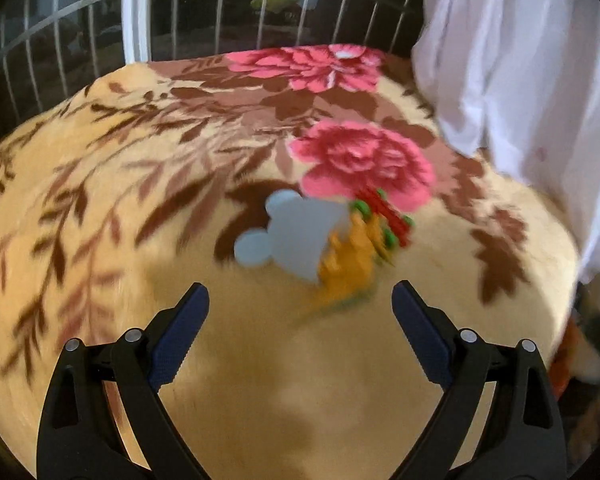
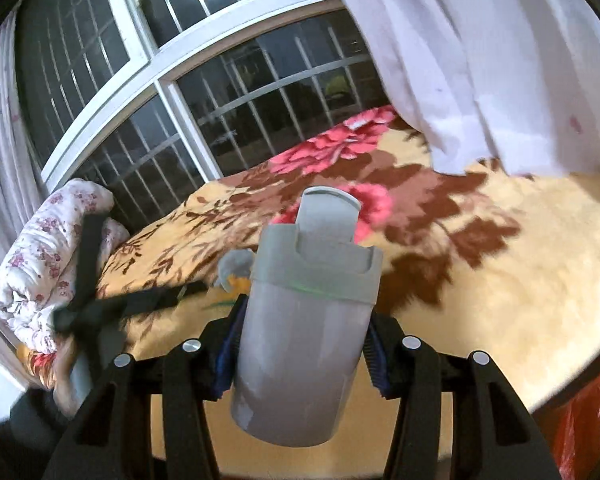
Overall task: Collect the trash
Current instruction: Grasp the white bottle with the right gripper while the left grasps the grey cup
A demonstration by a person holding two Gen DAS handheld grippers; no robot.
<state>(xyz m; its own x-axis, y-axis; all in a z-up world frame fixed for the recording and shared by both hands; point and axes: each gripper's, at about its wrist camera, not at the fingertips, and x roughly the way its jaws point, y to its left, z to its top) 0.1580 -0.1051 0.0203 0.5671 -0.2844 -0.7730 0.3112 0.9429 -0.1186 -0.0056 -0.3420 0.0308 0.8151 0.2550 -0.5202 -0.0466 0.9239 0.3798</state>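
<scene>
I am in a home bedroom: a bed under a plush floral blanket (image 1: 100, 200), a folded flowered quilt (image 2: 48, 256), white curtains (image 2: 480, 60), and a barred window (image 2: 220, 100), dark outside.

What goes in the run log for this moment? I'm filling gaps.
right gripper: shut on grey bin | left gripper: open, empty | trash: on floral blanket

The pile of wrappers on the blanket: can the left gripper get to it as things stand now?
Probably yes. The left gripper is open and empty, and only bare blanket lies between it and the pile of wrappers.
</scene>
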